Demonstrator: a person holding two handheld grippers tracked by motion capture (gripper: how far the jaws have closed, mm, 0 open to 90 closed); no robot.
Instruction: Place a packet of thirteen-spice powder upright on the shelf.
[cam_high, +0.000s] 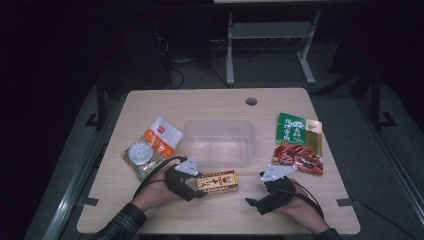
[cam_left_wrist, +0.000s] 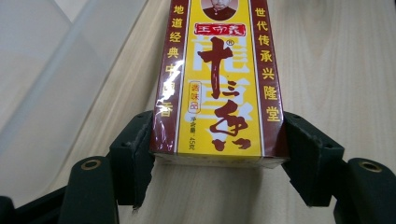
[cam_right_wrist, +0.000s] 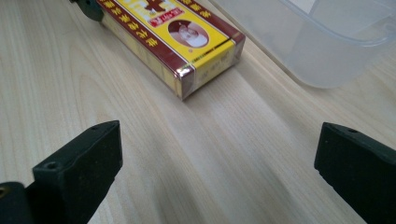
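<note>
Left gripper: my jaws clamp the near end of the yellow box.
Yellow box: flat on tabletop, near front edge, just beside clear tub.
Right gripper: jaws wide apart, holding nothing.

Box: far end cut by the top edge in the left gripper view; its near lower corners hidden behind the left gripper pads. In the right gripper view, box near end cut by the top edge. Tub: mostly cut off at the top and right edges there. Print on the green packet and white packet: too small to read in the high view. Right gripper: dark, jaw detail unclear from above.
</note>
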